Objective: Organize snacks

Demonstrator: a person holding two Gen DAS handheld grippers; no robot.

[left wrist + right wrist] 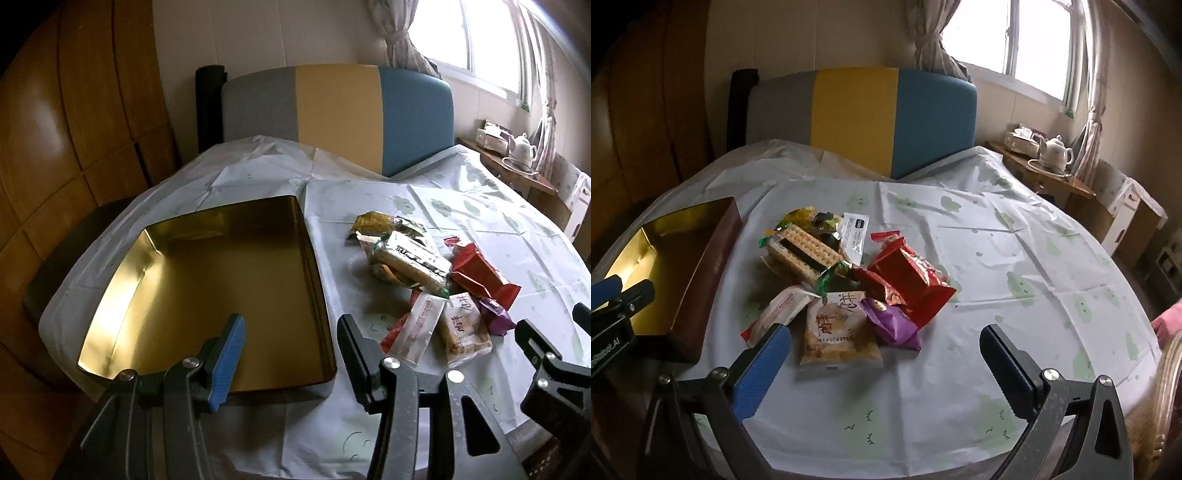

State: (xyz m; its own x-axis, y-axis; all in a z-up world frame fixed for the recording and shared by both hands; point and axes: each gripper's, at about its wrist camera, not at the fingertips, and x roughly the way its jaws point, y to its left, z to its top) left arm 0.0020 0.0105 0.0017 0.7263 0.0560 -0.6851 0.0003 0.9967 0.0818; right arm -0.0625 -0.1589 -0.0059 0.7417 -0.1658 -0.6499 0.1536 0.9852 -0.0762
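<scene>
Right claw point(882, 363) spread wide, nothing between its jaws, hanging just short of the snack pile point(849, 273). Left claw point(290, 354) about half open, also empty, poised over the near rim of the tin point(207, 295).

Tin: broad, shallow, gold-lined, still bare inside, lying on the desk point(1015, 280) just left of the pile. Stiff and probably light; no need to lift it.

Pile itself: a loose heap of wrapped packets beside the tin, none yet sorted. Red foil packet point(916, 284) on the side of the pile away from the tin: puffy, slick, likely to squirm, so best pinched across a flat sealed end. Wafer bar point(805, 254) at the back, nearer the tin: brittle inside, so a gentle grip across its narrow width. Beige biscuit packet point(838, 332) at the front, nearest the right claw: flat, crumbly, easiest first pick by its edge. Purple wrapper point(892, 323) touching the beige one: small, crinkly, very light.
</scene>
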